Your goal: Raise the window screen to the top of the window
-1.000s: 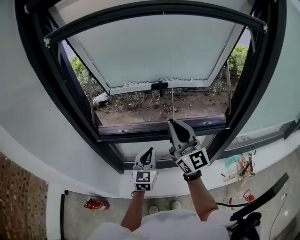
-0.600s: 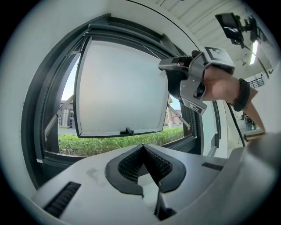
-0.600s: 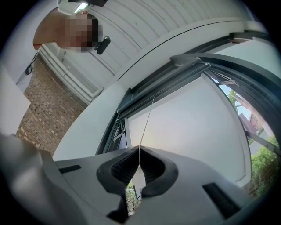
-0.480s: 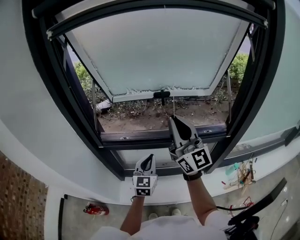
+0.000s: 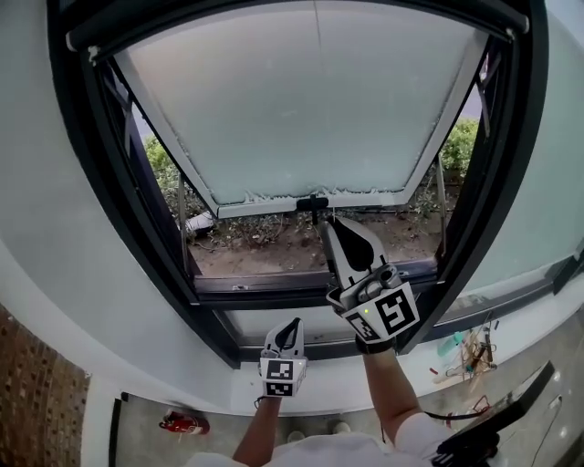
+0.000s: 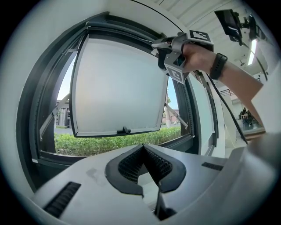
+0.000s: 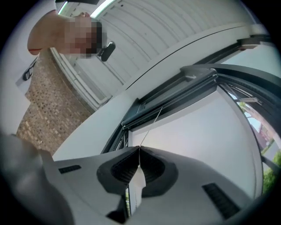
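Note:
A thin pull cord (image 5: 321, 109) hangs from the dark top rail (image 5: 274, 13) of the window down the middle of the opening. My right gripper (image 5: 333, 223) points upward in front of the opening and is shut on the cord's lower end; in the right gripper view the cord (image 7: 151, 127) runs from the closed jaws (image 7: 139, 148) up to the rail (image 7: 175, 94). The screen's mesh itself I cannot make out. My left gripper (image 5: 290, 325) stays low by the sill, shut and empty (image 6: 143, 147). The left gripper view shows the right gripper (image 6: 154, 44) high up.
A frosted sash (image 5: 310, 100) is tilted outward, with a black handle (image 5: 313, 202) on its lower edge. The dark lower frame bar (image 5: 310, 281) crosses under the right gripper. Hedge and soil (image 5: 265, 242) lie outside. A red object (image 5: 182, 422) and cables (image 5: 470, 339) lie on the floor.
My right gripper has risen from the lower frame bar to about the sash handle's height, still shut on the cord. The left gripper has kept still. The head view has tilted upward.

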A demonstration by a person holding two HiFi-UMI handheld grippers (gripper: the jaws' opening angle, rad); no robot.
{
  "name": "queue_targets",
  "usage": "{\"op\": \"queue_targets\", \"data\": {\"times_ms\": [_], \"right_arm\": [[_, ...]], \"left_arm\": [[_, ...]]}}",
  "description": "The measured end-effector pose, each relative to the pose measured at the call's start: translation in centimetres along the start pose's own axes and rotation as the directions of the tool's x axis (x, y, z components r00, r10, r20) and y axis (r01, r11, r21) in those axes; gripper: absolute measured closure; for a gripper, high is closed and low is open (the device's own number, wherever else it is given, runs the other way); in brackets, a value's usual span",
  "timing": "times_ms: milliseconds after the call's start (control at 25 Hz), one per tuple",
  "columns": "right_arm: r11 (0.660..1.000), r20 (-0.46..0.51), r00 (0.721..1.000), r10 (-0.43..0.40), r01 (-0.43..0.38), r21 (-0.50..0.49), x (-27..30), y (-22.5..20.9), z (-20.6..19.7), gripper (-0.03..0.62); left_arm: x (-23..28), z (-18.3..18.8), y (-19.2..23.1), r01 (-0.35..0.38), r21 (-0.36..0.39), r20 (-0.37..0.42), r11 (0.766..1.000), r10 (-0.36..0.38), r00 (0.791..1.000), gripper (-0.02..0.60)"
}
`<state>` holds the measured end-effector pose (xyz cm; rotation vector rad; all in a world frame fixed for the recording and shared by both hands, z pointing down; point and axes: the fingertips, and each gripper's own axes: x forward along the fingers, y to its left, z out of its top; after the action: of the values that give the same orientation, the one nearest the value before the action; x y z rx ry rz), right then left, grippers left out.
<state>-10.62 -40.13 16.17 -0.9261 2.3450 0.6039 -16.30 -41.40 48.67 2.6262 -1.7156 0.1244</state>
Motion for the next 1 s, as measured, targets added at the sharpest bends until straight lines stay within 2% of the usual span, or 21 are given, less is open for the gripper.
{"op": "queue_targets", "data": {"times_ms": [80, 200, 360, 440, 520, 600, 720, 800, 920, 1000], "right_arm": [[1.000, 0.011, 1.000, -0.018, 0.018, 0.009, -0.4, 0.0, -0.1, 0.592], [0.990, 0.095, 0.992, -0.081, 0.069, 0.120, -1.6, -1.2, 0.5, 0.591], [0.970, 0.173, 0.981, -0.089, 0.046, 0.239, -3.1, -1.9, 1.9, 0.591], [0.965, 0.176, 0.980, -0.088, 0.040, 0.259, -3.9, -2.0, 2.3, 0.591], [0.972, 0.114, 0.988, -0.100, 0.073, 0.226, -4.7, -2.0, 1.1, 0.592], [0.972, 0.013, 0.991, -0.135, 0.130, 0.198, -6.0, -2.3, -1.8, 0.592], [0.953, -0.150, 0.969, -0.196, 0.224, 0.205, -8.5, -2.7, -7.4, 0.592], [0.946, -0.267, 0.938, -0.222, 0.273, 0.172, -10.6, -2.8, -11.1, 0.592], [0.936, -0.430, 0.853, -0.294, 0.349, 0.053, -14.2, -3.0, -15.5, 0.592], [0.925, -0.487, 0.809, -0.328, 0.380, 0.007, -16.3, -2.9, -17.2, 0.592]], "left_arm": [[0.1, 0.0, -0.1, 0.005, -0.003, 0.001, 1.000, -0.005, 1.000, 0.580], [0.2, 0.4, 0.1, 0.009, -0.002, 0.008, 1.000, -0.009, 1.000, 0.580], [0.4, 0.8, 0.5, 0.008, -0.006, 0.024, 1.000, -0.007, 1.000, 0.580], [0.6, 0.9, 0.5, 0.012, -0.008, 0.030, 1.000, -0.011, 0.999, 0.580], [0.9, 1.1, 0.4, 0.018, -0.010, 0.036, 1.000, -0.017, 0.999, 0.580], [1.0, 1.2, 0.3, 0.026, -0.013, 0.040, 1.000, -0.025, 0.999, 0.580], [1.4, 1.4, -0.1, 0.043, -0.017, 0.049, 0.999, -0.042, 0.998, 0.580], [1.7, 1.6, -0.4, 0.054, -0.020, 0.058, 0.998, -0.053, 0.997, 0.580], [2.1, 1.9, -0.8, 0.069, -0.023, 0.064, 0.997, -0.067, 0.996, 0.580], [2.3, 1.9, -0.9, 0.076, -0.027, 0.066, 0.997, -0.074, 0.995, 0.580]]}}
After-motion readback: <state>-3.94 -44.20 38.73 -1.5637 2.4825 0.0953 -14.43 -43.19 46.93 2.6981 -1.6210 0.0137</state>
